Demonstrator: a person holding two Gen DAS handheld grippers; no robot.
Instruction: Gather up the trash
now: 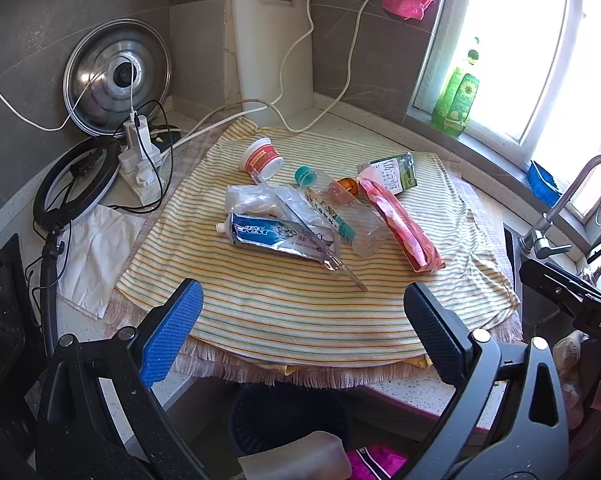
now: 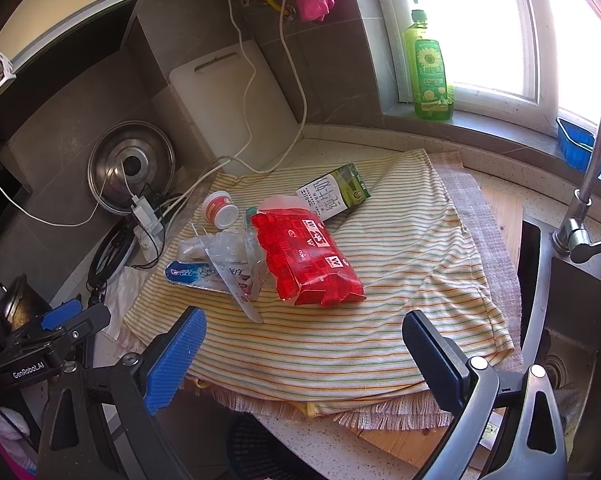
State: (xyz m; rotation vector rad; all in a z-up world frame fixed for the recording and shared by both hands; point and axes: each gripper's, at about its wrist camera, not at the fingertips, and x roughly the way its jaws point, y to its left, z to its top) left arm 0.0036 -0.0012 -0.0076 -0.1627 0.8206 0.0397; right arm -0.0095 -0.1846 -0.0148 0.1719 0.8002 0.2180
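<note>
Trash lies in a heap on a striped cloth (image 1: 292,304) on the counter: a red wrapper (image 1: 400,226) (image 2: 308,256), a green and white milk carton (image 1: 392,174) (image 2: 334,194), a toothpaste tube (image 1: 276,236) (image 2: 192,274), a small white jar (image 1: 262,158) (image 2: 220,209), a crushed clear bottle (image 1: 332,204) and clear plastic packaging (image 1: 256,198) (image 2: 224,250). My left gripper (image 1: 300,334) is open and empty, hovering over the cloth's near edge. My right gripper (image 2: 302,354) is open and empty, also at the near edge, below the red wrapper.
A dark mesh bin (image 1: 288,420) (image 2: 256,448) stands below the counter's front edge. A sink (image 2: 572,320) with a tap (image 2: 592,168) is to the right. A pot lid (image 1: 116,76), power strip (image 1: 140,156), cutting board (image 1: 274,48) and dish soap bottle (image 2: 428,68) stand behind.
</note>
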